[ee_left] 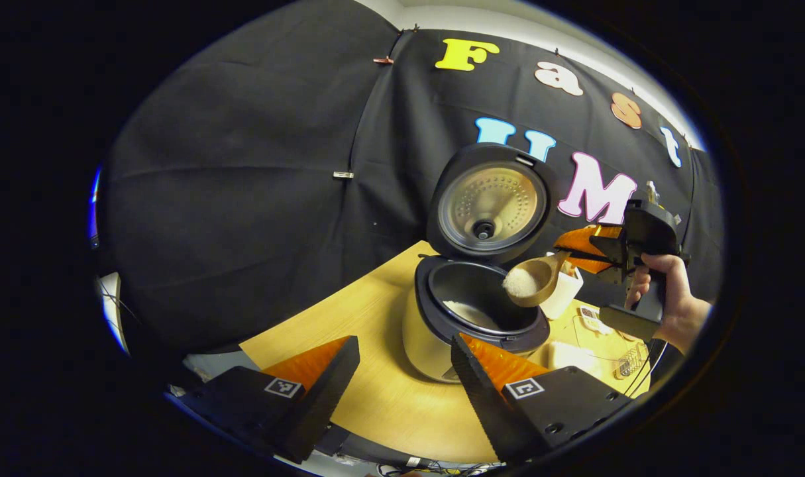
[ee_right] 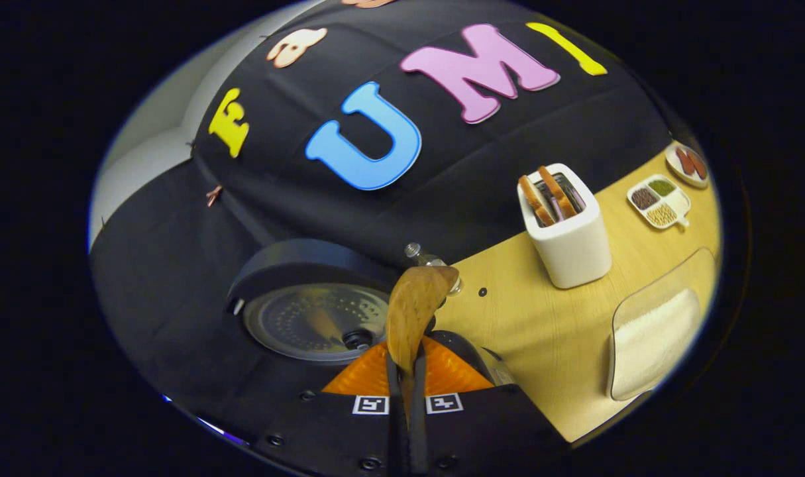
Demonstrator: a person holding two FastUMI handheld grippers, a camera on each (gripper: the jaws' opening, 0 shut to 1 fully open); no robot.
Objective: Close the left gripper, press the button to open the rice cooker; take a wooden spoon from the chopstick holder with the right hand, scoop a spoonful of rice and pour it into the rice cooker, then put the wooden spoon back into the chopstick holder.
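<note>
The rice cooker (ee_left: 472, 311) sits open on the desk (ee_left: 349, 344). The right gripper (ee_right: 402, 381) has its fingers clenched on the wooden spoon (ee_left: 533, 279), full of rice, over the pot. The left gripper (ee_left: 402, 361) has its fingers released. Pouring and putting the spoon back are left.

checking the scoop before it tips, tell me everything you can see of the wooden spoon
The wooden spoon is light brown wood with a deep round bowl heaped with white rice. Its handle runs back between the fingers of the right tool, which are shut on it. In the left gripper view it is held roughly level in the air over the rim of the open rice cooker, touching nothing but the tool.
</note>
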